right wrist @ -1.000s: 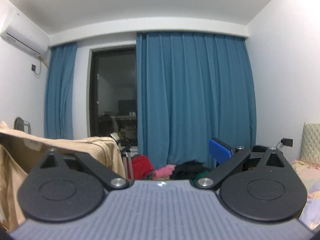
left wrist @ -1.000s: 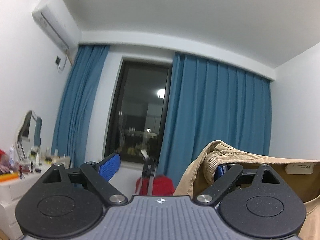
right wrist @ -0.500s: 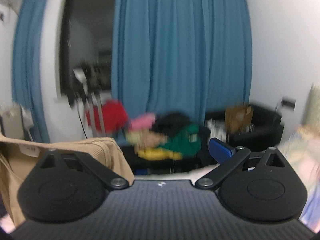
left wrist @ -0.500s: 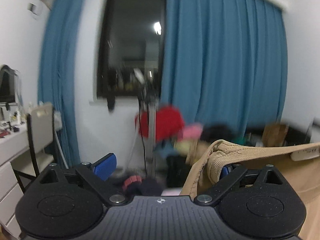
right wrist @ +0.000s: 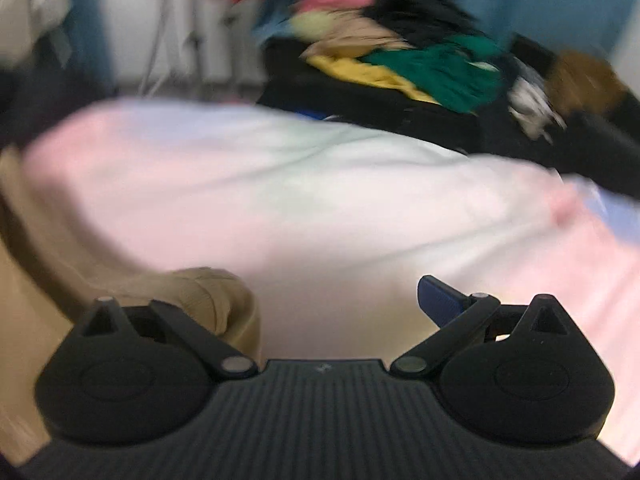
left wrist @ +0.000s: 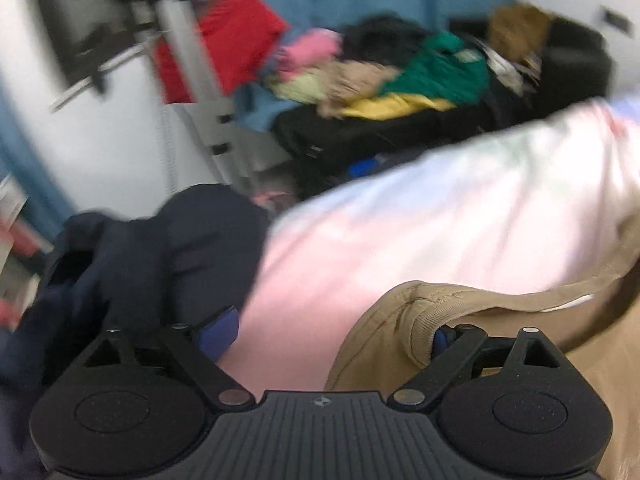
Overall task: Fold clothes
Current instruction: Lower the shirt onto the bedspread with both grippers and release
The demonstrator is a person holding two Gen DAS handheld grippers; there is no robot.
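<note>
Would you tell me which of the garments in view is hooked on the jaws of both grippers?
The tan ribbed-collar garment: its collar is draped over one blue pad of each gripper. The dark navy garment and the colourful pile lie untouched.

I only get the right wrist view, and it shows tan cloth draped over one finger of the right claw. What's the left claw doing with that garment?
Observer: The left claw is open, and the ribbed collar of the tan garment is hooked over its right finger.
Operator: Anything near it that I should avoid?
Observer: A dark navy garment lies heaped just past its left finger, beside the pink bedding.
</note>
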